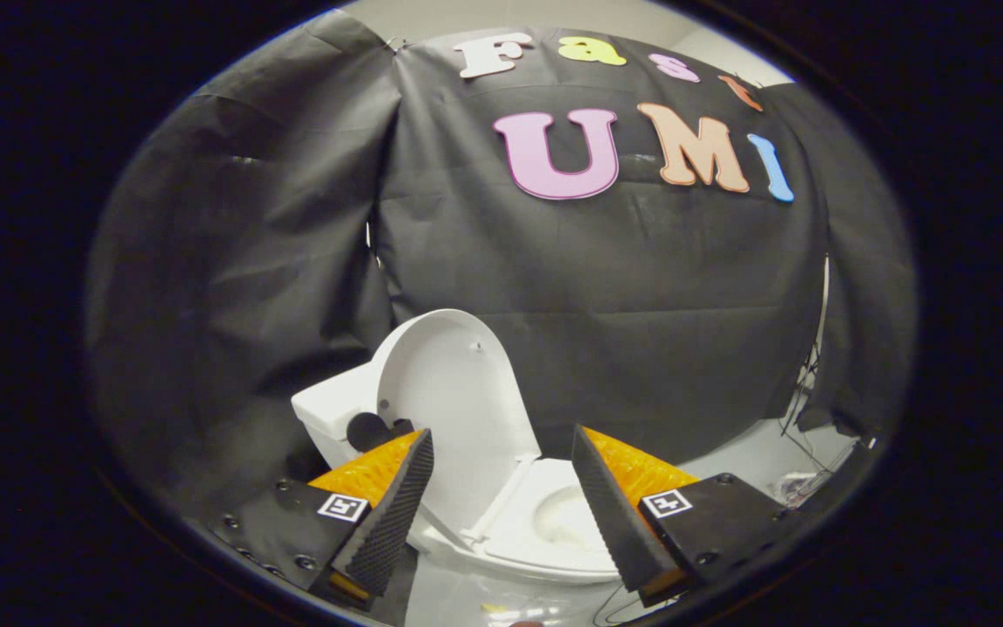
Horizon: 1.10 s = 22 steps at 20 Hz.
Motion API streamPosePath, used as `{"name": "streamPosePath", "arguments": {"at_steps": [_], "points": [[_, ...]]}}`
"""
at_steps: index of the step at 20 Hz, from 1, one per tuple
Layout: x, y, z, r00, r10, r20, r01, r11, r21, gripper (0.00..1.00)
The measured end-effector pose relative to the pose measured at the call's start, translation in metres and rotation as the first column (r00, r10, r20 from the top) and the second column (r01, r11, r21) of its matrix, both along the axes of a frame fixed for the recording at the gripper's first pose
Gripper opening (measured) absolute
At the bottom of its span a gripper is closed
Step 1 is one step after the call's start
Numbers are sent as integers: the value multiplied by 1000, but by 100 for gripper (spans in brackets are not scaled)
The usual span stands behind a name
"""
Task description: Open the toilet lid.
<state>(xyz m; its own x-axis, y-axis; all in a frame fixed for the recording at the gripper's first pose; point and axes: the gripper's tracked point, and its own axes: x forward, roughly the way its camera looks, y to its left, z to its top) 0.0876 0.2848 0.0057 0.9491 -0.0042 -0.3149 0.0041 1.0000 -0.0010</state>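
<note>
A white toilet (545, 531) stands on the floor just beyond my fingers. Its lid (454, 392) is raised upright and leans back toward the white tank (332, 414). The seat ring (536, 544) and bowl lie exposed below the lid. My gripper (501, 470) hovers in front of and above the toilet, open, with nothing between its fingers. The left finger (393, 509) overlaps the lid's lower left side in the view, and the right finger (610, 514) overlaps the seat's right side. I cannot tell whether either finger touches the toilet.
Black cloth (240, 261) walls the booth behind and left of the toilet. Thin cables (802, 383) hang along the cloth's right edge, with a pale floor (754, 457) and some clutter (797, 488) beyond the right finger.
</note>
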Motion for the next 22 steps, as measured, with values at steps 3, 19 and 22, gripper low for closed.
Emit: {"name": "streamPosePath", "arguments": {"at_steps": [3, 19, 22], "points": [[-10, -18, 13, 999, 10, 35, -8, 998, -59, 99], [-102, -136, 64, 989, -80, 123, 85, 996, -38, 98], [-109, -153, 60, 988, -93, 125, 98, 995, -32, 98]]}}
